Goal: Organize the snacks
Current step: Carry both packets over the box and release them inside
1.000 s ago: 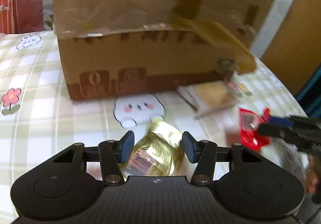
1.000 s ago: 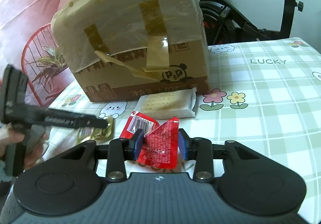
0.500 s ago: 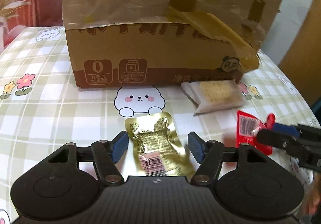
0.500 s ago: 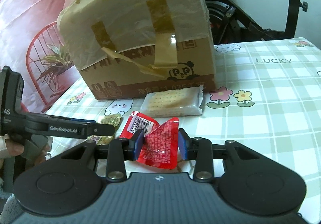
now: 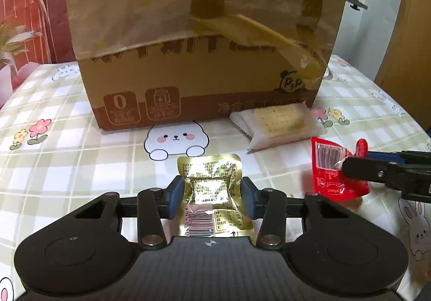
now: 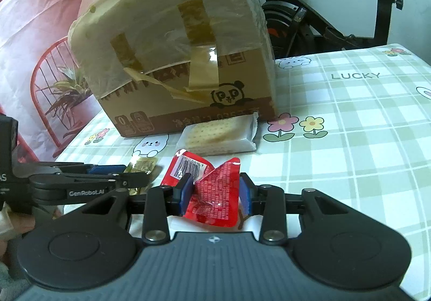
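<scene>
My left gripper (image 5: 211, 197) is shut on a gold foil snack packet (image 5: 210, 182), which buckles between the blue pads just above the tablecloth. My right gripper (image 6: 215, 191) is shut on a crumpled red snack packet (image 6: 215, 187). The red packet also shows at the right of the left wrist view (image 5: 334, 169), and the gold packet shows at the left of the right wrist view (image 6: 141, 166). A cracker pack in a white wrapper (image 5: 280, 124) lies on the table against the box.
A large taped cardboard box (image 5: 199, 53) stands on the checked tablecloth (image 6: 350, 139) behind the snacks. An exercise bike (image 6: 309, 20) is beyond the table's far edge. A red wire chair (image 6: 51, 80) with a plant stands at the left.
My left gripper opened over the gold packet lying flat, then shut on it. The right gripper kept its hold on the red packet and shifted slightly.
</scene>
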`<state>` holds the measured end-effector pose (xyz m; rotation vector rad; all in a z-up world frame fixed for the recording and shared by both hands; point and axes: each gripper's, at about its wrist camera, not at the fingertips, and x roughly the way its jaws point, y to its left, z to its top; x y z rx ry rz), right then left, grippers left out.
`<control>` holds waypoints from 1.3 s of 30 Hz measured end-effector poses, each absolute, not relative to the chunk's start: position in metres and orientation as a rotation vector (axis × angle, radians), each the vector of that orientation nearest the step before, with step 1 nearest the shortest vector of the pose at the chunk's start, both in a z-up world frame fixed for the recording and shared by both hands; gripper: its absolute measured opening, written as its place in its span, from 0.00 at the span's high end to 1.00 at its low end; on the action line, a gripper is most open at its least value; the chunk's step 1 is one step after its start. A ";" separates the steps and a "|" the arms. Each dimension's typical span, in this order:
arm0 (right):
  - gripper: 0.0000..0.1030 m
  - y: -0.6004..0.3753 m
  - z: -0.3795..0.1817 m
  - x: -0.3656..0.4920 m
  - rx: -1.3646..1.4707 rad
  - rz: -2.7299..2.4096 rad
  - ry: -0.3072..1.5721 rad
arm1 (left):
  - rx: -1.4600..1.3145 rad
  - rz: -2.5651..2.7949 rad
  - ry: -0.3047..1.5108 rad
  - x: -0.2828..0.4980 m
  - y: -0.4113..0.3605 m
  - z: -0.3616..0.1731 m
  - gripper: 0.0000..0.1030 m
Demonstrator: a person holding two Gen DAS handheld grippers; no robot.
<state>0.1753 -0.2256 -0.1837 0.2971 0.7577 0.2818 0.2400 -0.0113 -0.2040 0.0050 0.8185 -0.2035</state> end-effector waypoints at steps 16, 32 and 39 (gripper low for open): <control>0.62 -0.230 -0.133 0.175 0.224 0.301 0.632 | 0.022 -0.182 0.622 0.220 -0.016 -0.127 0.54; 0.62 -0.222 -0.050 0.185 0.157 0.348 0.468 | 0.060 -0.164 0.374 0.206 -0.018 -0.028 0.53; 0.62 -0.212 -0.019 0.205 0.106 0.376 0.417 | 0.070 -0.147 0.321 0.213 -0.012 -0.003 0.53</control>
